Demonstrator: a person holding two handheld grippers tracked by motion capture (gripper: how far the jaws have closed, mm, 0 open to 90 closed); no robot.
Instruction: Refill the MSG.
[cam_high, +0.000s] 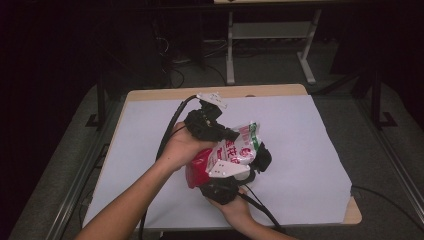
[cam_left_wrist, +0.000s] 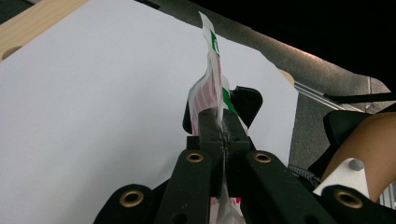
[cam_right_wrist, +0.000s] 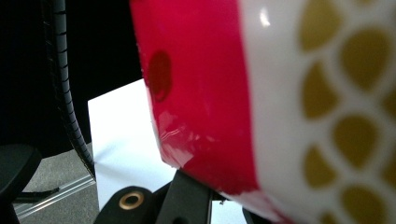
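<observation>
Plainly, the risk is tearing or slip: the snack bag (cam_high: 227, 155) hangs in the air above the white sheet (cam_high: 300, 150), near the table's middle, gripped at two places. Left gripper (cam_left_wrist: 219, 123) jaws pressed together, pinching the bag's thin top seam; a pull apart could rip it or spill contents. Right gripper (cam_high: 252, 162) sits under and right of the bag; whether its jaws clamp cannot be told. Left forearm reaches from near-left, wrist bent rightward; right hand (cam_high: 235, 207) cups from below.
</observation>
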